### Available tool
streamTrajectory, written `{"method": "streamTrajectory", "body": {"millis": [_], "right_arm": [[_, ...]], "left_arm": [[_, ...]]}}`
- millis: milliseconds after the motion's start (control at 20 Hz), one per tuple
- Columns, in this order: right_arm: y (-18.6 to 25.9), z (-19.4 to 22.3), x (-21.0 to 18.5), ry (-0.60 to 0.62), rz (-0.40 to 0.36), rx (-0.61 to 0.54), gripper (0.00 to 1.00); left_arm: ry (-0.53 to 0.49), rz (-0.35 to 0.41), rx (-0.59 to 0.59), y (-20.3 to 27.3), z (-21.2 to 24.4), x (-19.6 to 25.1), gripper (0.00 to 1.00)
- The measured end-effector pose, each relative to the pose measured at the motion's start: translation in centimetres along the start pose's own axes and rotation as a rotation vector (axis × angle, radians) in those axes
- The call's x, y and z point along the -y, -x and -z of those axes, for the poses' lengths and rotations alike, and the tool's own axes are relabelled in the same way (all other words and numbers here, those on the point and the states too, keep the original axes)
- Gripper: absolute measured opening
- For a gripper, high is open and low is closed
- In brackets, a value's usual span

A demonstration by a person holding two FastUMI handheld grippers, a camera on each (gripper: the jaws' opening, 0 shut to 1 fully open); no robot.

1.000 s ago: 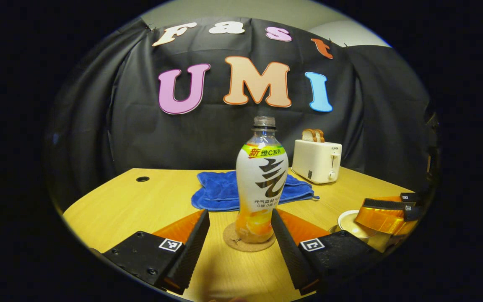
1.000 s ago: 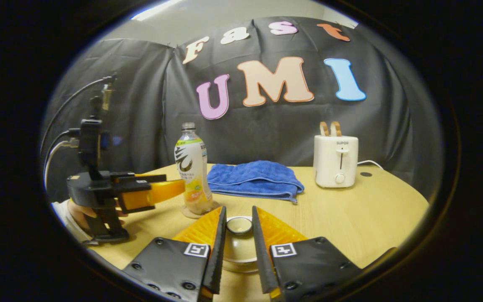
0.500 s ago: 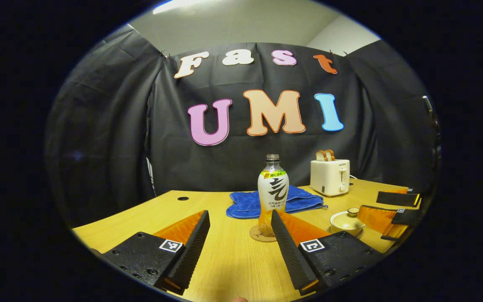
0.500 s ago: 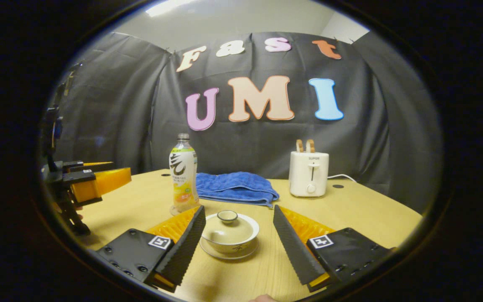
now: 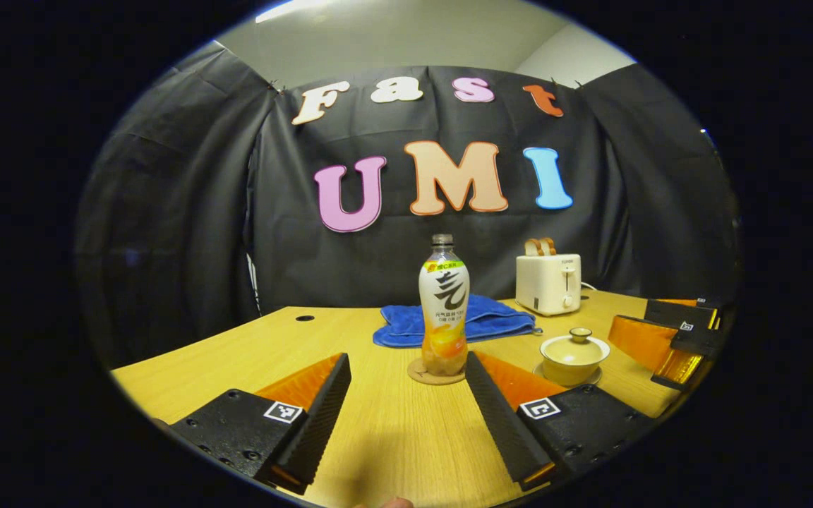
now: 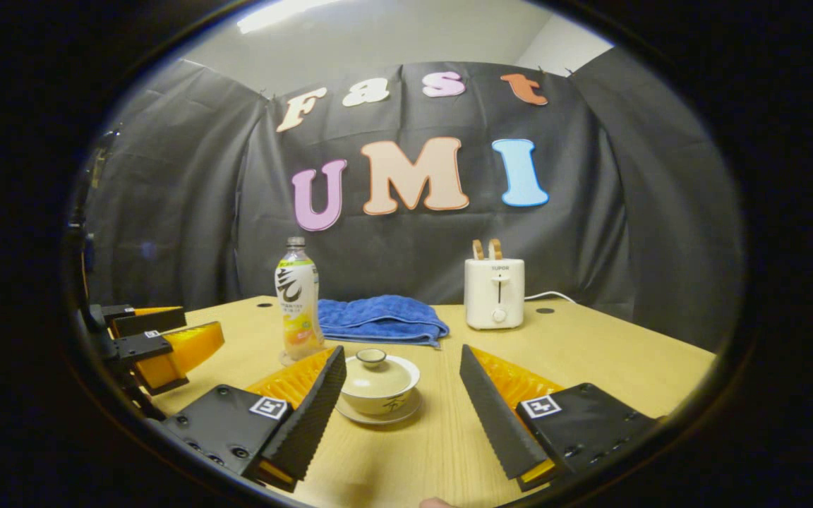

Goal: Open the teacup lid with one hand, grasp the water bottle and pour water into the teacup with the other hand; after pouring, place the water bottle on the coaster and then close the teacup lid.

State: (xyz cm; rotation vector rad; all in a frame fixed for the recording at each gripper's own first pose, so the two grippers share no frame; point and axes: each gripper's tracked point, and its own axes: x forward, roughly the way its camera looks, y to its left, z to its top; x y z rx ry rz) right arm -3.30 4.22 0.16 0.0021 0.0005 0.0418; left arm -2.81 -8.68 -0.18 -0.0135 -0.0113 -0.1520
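Holding both grippers wide and empty, left gripper (image 5: 406, 416) facing the bottle (image 5: 444, 307) upright on its coaster (image 5: 435, 375), right gripper (image 6: 401, 409) facing the lidded teacup (image 6: 379, 384) just beside it, I judge the job done.

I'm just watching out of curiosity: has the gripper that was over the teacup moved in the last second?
Yes. The right gripper has backed away from the teacup and opened; the toaster looks farther off too.

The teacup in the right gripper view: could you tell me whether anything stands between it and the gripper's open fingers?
Nothing visible does. The teacup, lid on, sits on its saucer ahead of the right gripper, with bare table between. The bottle stands off to the left on its coaster, the towel and toaster farther back.
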Motion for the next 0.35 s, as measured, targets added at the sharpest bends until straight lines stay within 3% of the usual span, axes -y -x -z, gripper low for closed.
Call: {"method": "streamTrajectory", "body": {"millis": [100,350], "right_arm": [[0.02,0.03,0.15,0.000,0.015,0.000,1.00],[0.00,0.01,0.14,0.000,0.016,0.000,1.00]], "left_arm": [[0.003,-0.037,-0.011,0.03,0.20,-0.73,0.95],[0.001,-0.040,-0.008,0.05,0.06,-0.70,0.96]]}}
